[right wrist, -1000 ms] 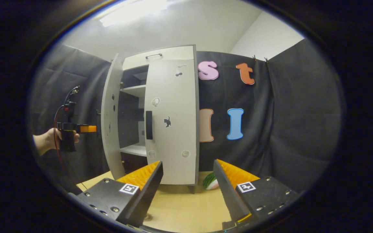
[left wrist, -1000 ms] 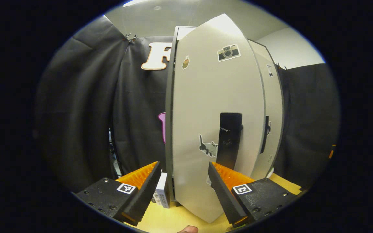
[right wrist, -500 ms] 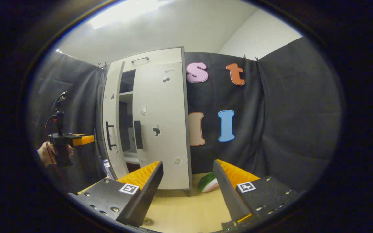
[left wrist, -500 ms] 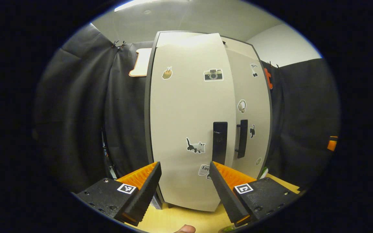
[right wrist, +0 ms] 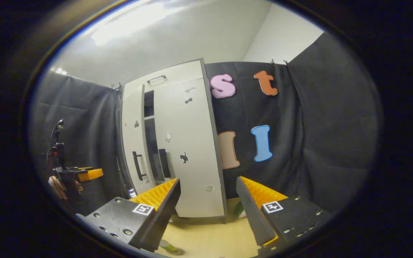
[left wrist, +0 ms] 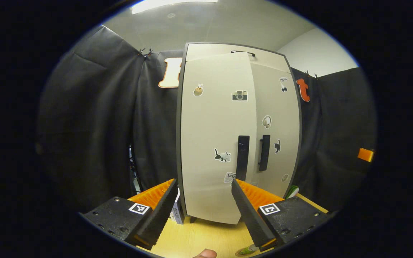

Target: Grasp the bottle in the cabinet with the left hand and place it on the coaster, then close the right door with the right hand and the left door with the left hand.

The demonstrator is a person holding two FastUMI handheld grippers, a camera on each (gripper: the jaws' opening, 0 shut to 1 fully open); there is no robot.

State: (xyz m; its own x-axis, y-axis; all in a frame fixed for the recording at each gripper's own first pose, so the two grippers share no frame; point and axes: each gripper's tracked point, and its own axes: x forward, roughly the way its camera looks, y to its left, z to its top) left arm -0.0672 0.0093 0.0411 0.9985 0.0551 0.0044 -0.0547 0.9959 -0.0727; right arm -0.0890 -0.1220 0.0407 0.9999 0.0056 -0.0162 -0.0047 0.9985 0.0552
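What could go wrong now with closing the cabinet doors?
The pale grey left cabinet door stands ajar, with a dark gap beside the pale grey right door. The left gripper hangs apart from it, so it may stay unlatched. A hard push might make it rebound.

Cabinet (left wrist: 228, 143) on table (left wrist: 199, 238) — left door (left wrist: 213, 143) beside right door (left wrist: 276, 136)

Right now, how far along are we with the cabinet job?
Right door looks shut. Left door is in hand: nearly closed, a dark gap showing beside it in the right gripper view, with the left tongs open and off it. Left: push it flush. Bottle placement I cannot confirm.
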